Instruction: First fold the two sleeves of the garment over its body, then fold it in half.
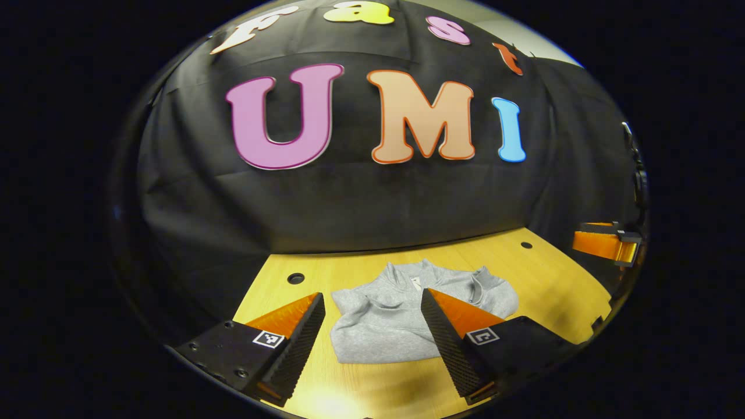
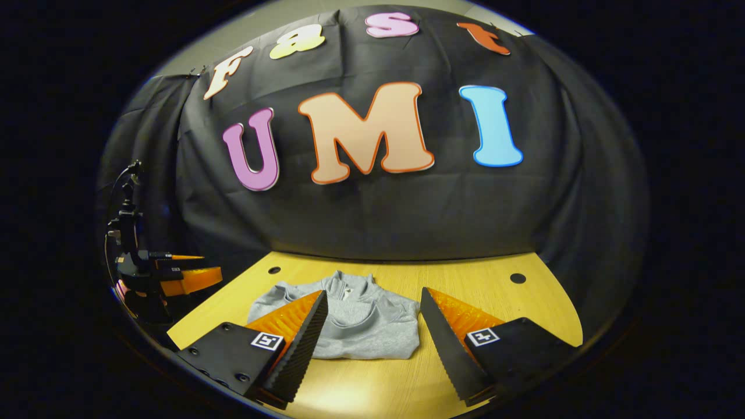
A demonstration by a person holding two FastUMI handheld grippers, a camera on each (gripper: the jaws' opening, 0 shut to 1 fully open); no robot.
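One grey garment point(image 1: 387, 320) lies folded into a compact bundle, collar up, at the middle of the wooden surface point(image 1: 547, 285). Left claw point(image 1: 372, 329) and right claw point(image 2: 372, 326) hover released above it.

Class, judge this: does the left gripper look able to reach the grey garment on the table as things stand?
Probably yes. The left gripper is open with the garment lying straight ahead on the table, nothing between them.
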